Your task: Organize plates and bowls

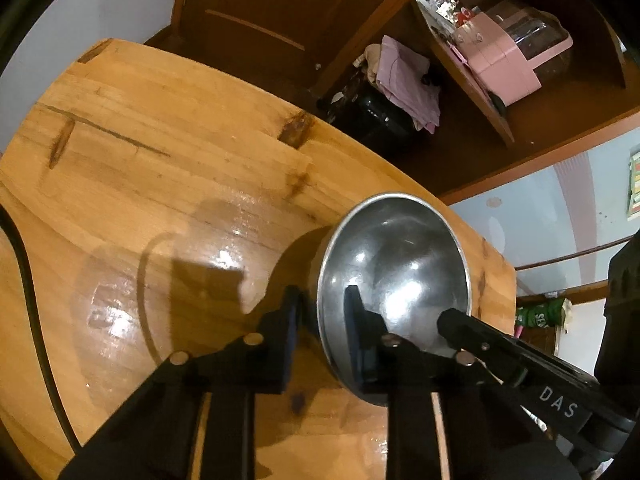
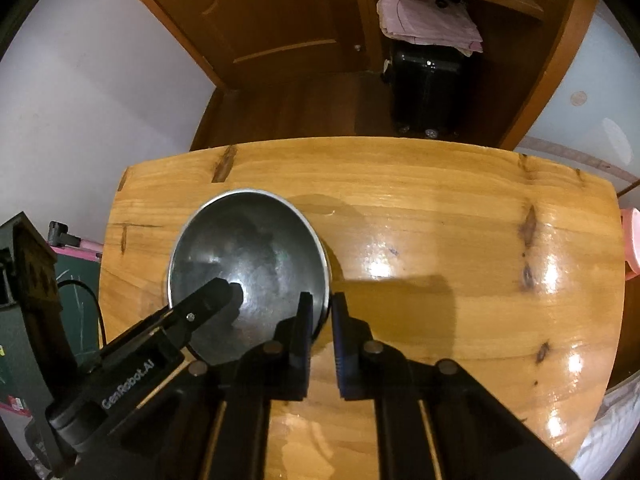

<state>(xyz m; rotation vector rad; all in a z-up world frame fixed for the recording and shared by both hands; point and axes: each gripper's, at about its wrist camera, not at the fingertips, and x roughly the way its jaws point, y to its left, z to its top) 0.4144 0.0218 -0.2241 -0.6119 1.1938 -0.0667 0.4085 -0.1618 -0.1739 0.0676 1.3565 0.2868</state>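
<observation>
A steel bowl (image 1: 394, 276) stands upright on the wooden table (image 1: 160, 184), near its right edge in the left wrist view. My left gripper (image 1: 324, 320) is shut on the bowl's left rim, one finger inside and one outside. In the right wrist view the same bowl (image 2: 248, 264) sits left of centre, and my right gripper (image 2: 323, 320) is shut on its right rim, straddling the wall. Each view shows the other gripper reaching in: a right finger (image 1: 460, 326) and a left finger (image 2: 216, 294) lie inside the bowl. The bowl holds nothing.
A black cable (image 1: 24, 264) runs along the table's left side. Beyond the far edge stand a black suitcase (image 2: 428, 92) with folded pink cloth (image 2: 428, 20) on top and a shelf holding a pink box (image 1: 504, 64). A pink stool (image 2: 632, 240) is at the right.
</observation>
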